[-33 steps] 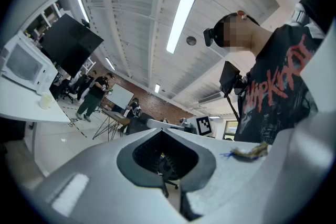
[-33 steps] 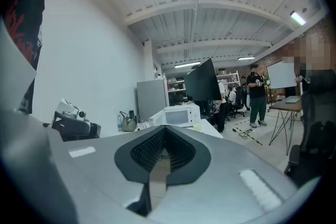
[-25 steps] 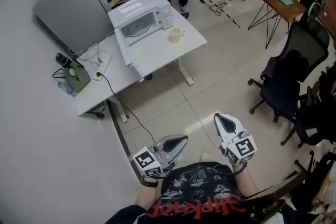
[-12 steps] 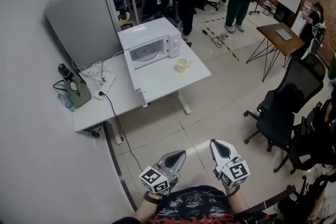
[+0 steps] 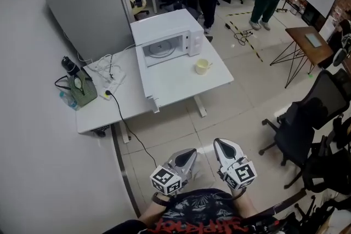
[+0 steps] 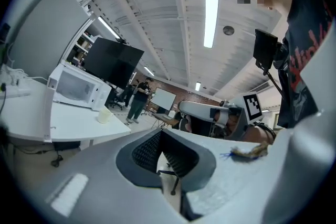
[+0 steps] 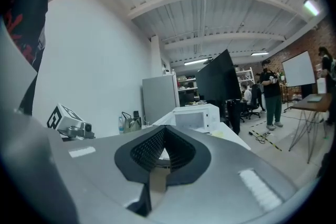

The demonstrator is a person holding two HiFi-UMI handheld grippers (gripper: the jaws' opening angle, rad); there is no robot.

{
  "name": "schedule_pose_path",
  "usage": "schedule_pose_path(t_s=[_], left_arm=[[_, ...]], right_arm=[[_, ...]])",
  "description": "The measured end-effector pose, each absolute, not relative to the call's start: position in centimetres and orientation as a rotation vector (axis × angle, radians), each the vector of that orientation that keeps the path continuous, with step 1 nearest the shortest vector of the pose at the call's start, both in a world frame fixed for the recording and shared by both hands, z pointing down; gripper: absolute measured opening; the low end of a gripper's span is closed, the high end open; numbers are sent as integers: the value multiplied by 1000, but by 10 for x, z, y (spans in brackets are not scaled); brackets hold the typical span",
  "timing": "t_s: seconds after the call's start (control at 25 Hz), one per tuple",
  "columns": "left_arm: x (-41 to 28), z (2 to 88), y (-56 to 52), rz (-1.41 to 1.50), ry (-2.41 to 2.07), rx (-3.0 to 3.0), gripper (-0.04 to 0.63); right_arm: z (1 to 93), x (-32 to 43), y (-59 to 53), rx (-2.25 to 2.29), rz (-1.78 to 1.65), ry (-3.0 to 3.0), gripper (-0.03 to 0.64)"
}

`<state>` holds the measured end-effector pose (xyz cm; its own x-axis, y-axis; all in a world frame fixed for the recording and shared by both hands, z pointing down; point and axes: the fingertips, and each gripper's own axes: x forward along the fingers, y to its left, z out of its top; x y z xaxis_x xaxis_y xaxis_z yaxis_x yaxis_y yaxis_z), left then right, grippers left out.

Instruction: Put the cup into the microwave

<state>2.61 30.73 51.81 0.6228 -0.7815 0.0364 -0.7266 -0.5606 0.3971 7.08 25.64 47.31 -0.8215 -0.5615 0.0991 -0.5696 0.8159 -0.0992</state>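
A pale yellow cup [image 5: 202,66] stands on the white table [image 5: 181,82], just right of the white microwave [image 5: 164,35], whose door [image 5: 143,84] hangs open toward me. The cup [image 6: 104,116] and microwave [image 6: 79,89] also show small in the left gripper view. In the right gripper view I find the microwave [image 7: 195,116] beyond the jaws. My left gripper [image 5: 189,154] and right gripper [image 5: 224,144] are held close to my body over the floor, well short of the table. Both are shut with nothing in them.
A grey partition panel [image 5: 88,8] stands behind the table. A bag [image 5: 81,87], cables and a power strip [image 5: 107,76] lie at the table's left end. A black office chair [image 5: 299,131] stands to the right, a small wooden table [image 5: 312,44] beyond. People stand at the back.
The table with microwave and cup has shifted down and right in the head view and grown larger. Both grippers stay shut and empty near my body.
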Motion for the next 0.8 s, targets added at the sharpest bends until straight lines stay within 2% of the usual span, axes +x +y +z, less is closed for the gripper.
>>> schedule_pose_path(t_s=[0.24,0.6,0.8], left_arm=[[21,511,199,-96,-1390,2384,3],[13,518,111,9,-1435,2421,5],[1,558,42,-21,-1266,2453,166]], right_arm=[[454,59,151,820,175,-2998,3],[490,65,42,835,340,-2970,3],[507,54,-5,854,366,-2917,3]])
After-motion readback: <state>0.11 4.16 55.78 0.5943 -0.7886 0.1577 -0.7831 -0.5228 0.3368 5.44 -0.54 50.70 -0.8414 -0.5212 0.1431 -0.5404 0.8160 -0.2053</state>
